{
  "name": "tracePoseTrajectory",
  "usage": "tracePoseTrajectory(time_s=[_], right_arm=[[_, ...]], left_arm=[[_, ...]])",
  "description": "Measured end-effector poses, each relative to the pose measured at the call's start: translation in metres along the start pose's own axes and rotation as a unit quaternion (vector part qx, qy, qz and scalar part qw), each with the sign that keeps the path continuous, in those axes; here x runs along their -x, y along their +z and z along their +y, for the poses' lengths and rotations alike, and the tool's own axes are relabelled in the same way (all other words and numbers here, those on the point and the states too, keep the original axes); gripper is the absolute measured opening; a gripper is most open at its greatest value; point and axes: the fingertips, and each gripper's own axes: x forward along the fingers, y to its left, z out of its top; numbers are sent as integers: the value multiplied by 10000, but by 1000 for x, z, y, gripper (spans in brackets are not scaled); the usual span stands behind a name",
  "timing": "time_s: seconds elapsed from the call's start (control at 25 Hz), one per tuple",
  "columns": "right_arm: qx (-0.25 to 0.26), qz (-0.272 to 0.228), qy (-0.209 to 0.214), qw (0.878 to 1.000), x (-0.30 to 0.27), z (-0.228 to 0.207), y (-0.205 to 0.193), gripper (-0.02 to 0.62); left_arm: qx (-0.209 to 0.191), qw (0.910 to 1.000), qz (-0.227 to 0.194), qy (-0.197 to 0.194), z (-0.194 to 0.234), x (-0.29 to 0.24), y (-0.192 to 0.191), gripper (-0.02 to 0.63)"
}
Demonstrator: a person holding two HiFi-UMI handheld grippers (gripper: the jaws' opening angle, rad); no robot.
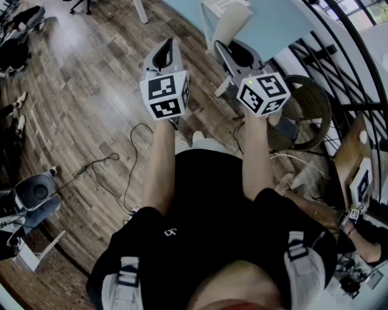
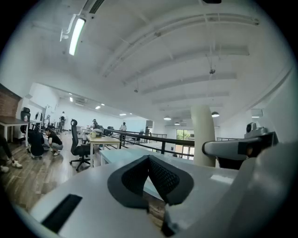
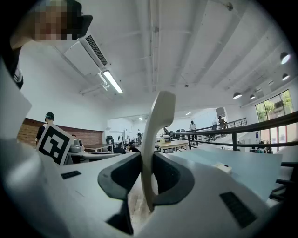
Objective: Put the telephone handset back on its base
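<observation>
My right gripper is shut on the cream telephone handset, which sticks up and forward out of the jaws over the edge of the light blue table. In the right gripper view the handset stands upright, pinched between the dark pads of the right gripper. A white telephone base sits on the table just beyond it, cut off by the frame's top edge. My left gripper hovers over the wooden floor to the left, shut with nothing in it; its pads meet at the tips.
A wicker chair stands to the right of the table by a black railing. Cables lie on the wooden floor. An office chair, desks and several people are farther off in the room.
</observation>
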Motion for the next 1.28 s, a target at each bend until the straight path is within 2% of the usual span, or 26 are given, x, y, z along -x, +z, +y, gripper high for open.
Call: tracePoseTrajectory(time_s=[0.44, 0.64, 1.0, 1.28], right_arm=[[17, -7, 161, 9999, -8, -8, -4, 77], [-137, -39, 299, 9995, -16, -17, -1, 77], [-500, -384, 186, 9978, -15, -68, 15, 77], [-689, -411, 78, 9967, -8, -95, 7, 77]], left_arm=[[-69, 9999, 37, 71, 0, -12, -3, -2], [-191, 9998, -33, 107, -2, -22, 7, -2], [-369, 9991, -175, 144, -13, -42, 24, -2], [-389, 9991, -185, 55, -27, -59, 18, -2]])
